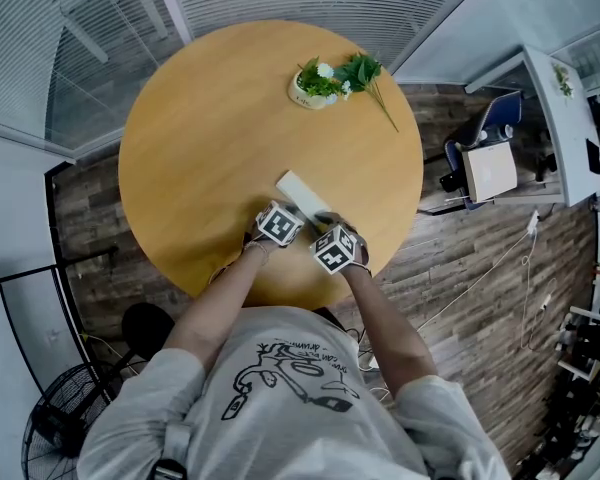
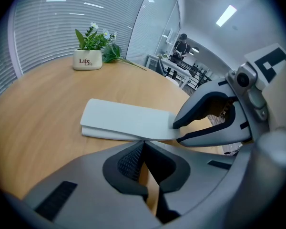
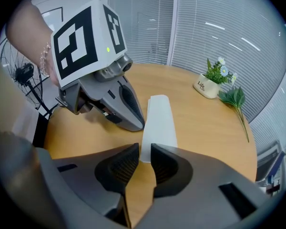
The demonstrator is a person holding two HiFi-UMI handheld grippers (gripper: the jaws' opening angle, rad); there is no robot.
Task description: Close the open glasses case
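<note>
My left hand-held gripper (image 2: 143,143) is clenched, tips together with nothing between them. The glasses case (image 2: 126,121) lies broadside on the bench (image 2: 38,118) just ahead of those tips, its long axis running across my line. My right hand-held gripper (image 3: 143,150) has its jaws a little apart, and from it the case runs lengthwise straight ahead, its near end at the gap. The lid looks nearly down, with a thin seam showing; I judge the left, at the long side, better placed to press it
</note>
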